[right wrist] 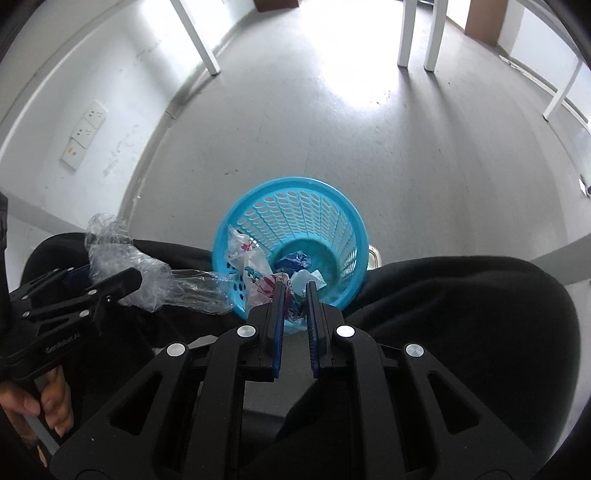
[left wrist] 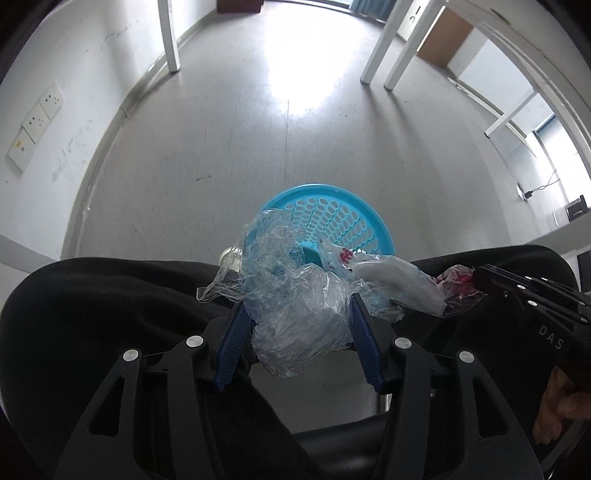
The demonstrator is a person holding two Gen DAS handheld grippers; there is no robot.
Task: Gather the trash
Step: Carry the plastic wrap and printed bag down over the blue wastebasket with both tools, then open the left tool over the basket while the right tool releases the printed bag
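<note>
Gripping crumpled clear plastic film (left wrist: 299, 325), left gripper (left wrist: 301, 321) half-open; right gripper (right wrist: 294, 295) pinches printed white plastic bag (right wrist: 255, 269) over perforated blue plastic basket (right wrist: 332, 221).

One blue perforated basket (right wrist: 295, 236) is seen on the floor (right wrist: 406, 147). Two grippers are counted: the left gripper (left wrist: 297, 314) and the right gripper (right wrist: 294, 295). One crumpled clear plastic wrap (left wrist: 295, 295) and one white printed plastic bag (left wrist: 391, 277) are counted above the basket. At least two scraps (right wrist: 299, 266) are seen on the basket's bottom. Three wall sockets (right wrist: 85, 133) are counted, and three white furniture legs (right wrist: 406, 33).
</note>
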